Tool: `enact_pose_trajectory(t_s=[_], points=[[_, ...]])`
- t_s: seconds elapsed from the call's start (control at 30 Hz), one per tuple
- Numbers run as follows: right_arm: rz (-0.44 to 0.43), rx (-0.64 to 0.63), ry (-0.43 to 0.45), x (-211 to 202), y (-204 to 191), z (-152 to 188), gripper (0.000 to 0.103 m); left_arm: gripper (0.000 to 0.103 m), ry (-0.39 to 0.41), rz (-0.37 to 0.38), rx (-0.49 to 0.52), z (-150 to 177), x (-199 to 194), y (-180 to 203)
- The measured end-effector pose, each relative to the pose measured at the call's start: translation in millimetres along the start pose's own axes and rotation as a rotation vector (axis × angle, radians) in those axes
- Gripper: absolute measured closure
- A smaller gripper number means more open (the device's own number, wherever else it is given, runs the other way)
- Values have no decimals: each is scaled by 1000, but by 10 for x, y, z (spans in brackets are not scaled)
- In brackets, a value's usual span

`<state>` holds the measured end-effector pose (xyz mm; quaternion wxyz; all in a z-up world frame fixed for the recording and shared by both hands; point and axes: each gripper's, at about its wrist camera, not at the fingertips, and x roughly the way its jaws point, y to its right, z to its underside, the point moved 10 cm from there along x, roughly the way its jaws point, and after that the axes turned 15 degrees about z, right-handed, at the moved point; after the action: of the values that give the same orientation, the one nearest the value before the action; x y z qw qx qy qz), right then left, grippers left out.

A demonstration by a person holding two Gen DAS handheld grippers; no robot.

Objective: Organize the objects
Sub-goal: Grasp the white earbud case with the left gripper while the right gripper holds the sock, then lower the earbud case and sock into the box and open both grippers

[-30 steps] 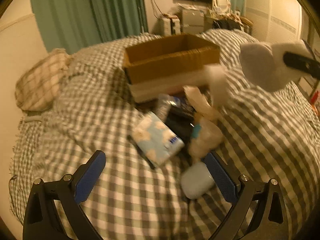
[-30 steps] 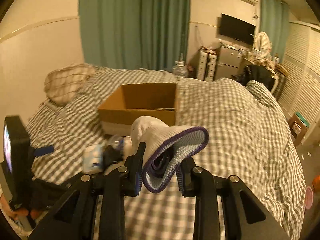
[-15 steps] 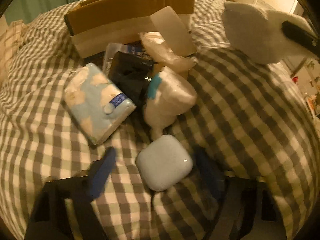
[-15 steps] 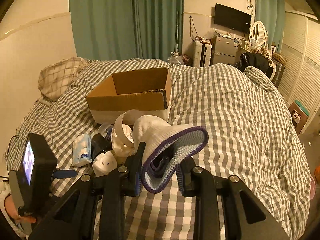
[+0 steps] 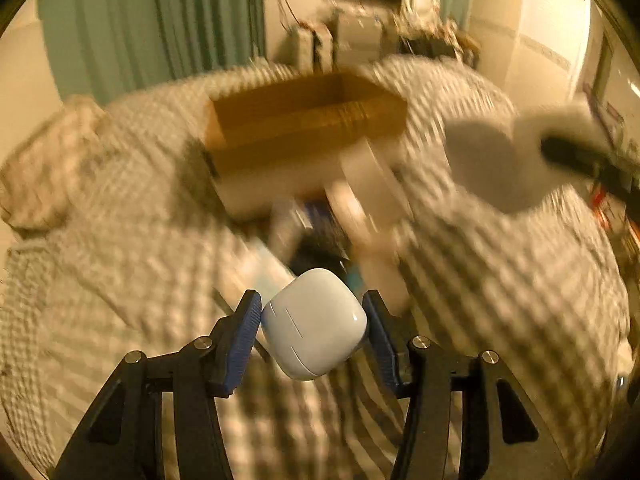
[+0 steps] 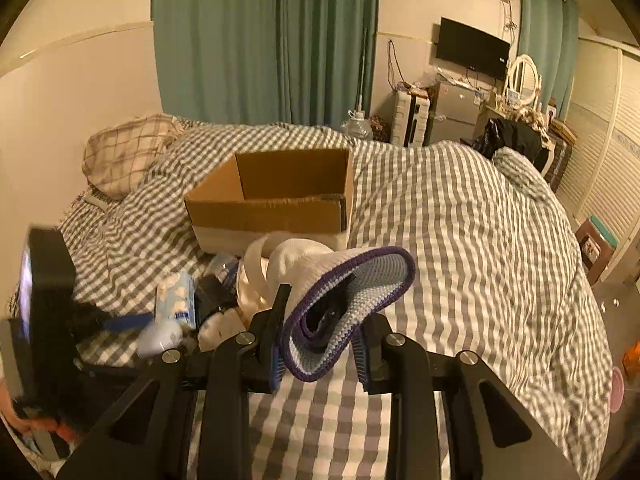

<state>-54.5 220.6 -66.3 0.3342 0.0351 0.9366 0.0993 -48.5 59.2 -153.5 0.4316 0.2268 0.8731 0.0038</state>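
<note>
My left gripper (image 5: 312, 322) is shut on a white rounded case (image 5: 314, 324) and holds it above the checked bed cover. My right gripper (image 6: 320, 340) is shut on a white sock with a purple-edged cuff (image 6: 348, 296); the sock also shows at the right of the left wrist view (image 5: 504, 160). An open cardboard box (image 6: 276, 200) stands on the bed beyond both grippers, blurred in the left wrist view (image 5: 304, 120). A heap of small items lies in front of the box: a blue-and-white tissue pack (image 6: 176, 300), a black item and white bags.
A checked pillow (image 6: 124, 152) lies at the bed's far left. Green curtains (image 6: 264, 40), a TV (image 6: 472, 48) and cluttered furniture stand behind the bed. The bed's right edge drops to the floor (image 6: 616, 304). The left gripper's body (image 6: 44, 308) is at the right view's left.
My left gripper closed on the white case and lifted it off the bed, tilting up toward the box. My right gripper kept hold of the sock and moved a little closer to the box.
</note>
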Motion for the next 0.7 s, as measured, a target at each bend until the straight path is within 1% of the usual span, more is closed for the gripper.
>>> enact_pose_trajectory(t_s=[0.07,0.17,0.33,0.43,0.57,0.63,0.7], points=[[3,-17,26,-22,4,-168,77,50,59,-23,-1,-388,-114,-173],[11,-40,77,-62,1,-489,77,50,129,-63,0,-878,-240,-365],[9,-75,161,-64,-54,-1055,77,50,219,-112,8,-1522,-359,-516],[4,-83,188,28,-73,-1385,77,50,255,-133,4,-1808,-365,-644],[-1,-102,205,255,-126,-1764,77,50,285,-139,9,-2214,-279,-733],[-11,-111,202,380,-167,-1887,77,50,286,-141,8,-2349,-189,-772],[-26,-126,193,542,-216,-1980,77,50,265,-140,14,-2447,-27,-804]])
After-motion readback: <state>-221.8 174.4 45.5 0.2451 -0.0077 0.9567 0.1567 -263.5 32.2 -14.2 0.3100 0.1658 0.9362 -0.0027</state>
